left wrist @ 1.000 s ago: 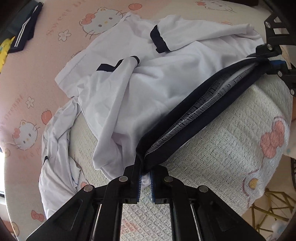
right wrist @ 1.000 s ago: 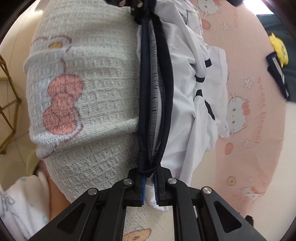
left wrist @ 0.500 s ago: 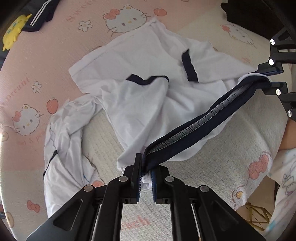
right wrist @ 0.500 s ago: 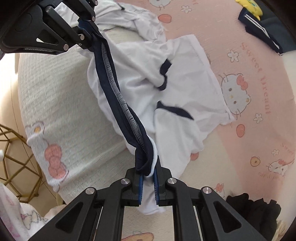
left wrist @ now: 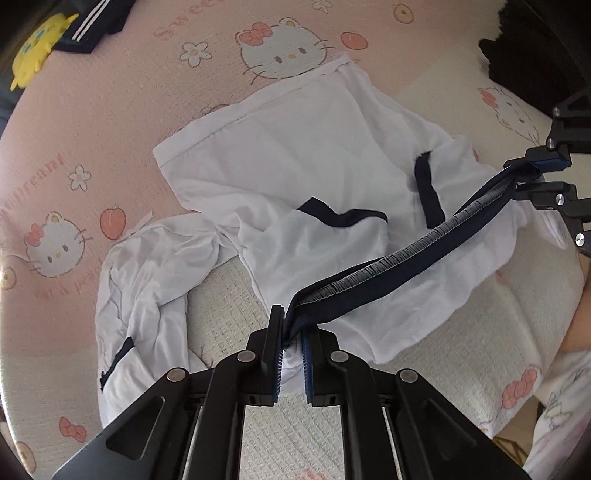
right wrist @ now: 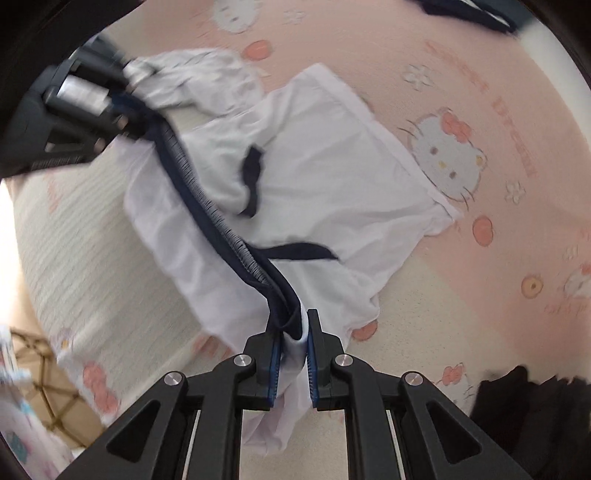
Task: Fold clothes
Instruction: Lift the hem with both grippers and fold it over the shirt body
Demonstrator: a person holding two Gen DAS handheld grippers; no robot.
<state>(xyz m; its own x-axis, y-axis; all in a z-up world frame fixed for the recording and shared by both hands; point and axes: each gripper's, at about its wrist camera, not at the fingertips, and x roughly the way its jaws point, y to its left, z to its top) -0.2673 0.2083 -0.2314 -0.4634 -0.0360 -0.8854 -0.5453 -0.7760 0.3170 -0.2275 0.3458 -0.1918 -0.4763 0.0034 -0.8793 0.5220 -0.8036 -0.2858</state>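
Stretching the navy waistband (left wrist: pixel 399 266) of the white shorts (left wrist: pixel 317 162), left gripper (left wrist: pixel 291 354) and right gripper (right wrist: pixel 291 350) jaws clench its ends above the pink bed (left wrist: pixel 110 122).

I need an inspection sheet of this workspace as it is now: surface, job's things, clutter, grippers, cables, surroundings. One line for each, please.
Surface: pink cartoon-cat bed sheet with a cream waffle blanket on the near side.
Job's things: white shorts with a navy waistband, stretched between both grippers; the legs lie on the bed.
Clutter: a crumpled white garment; a dark striped garment; a yellow toy; black clothes.
Grippers: left gripper shut on one waistband end, right gripper shut on the other.
Cables: nothing seen.
Surroundings: a gold wire frame beside the bed.
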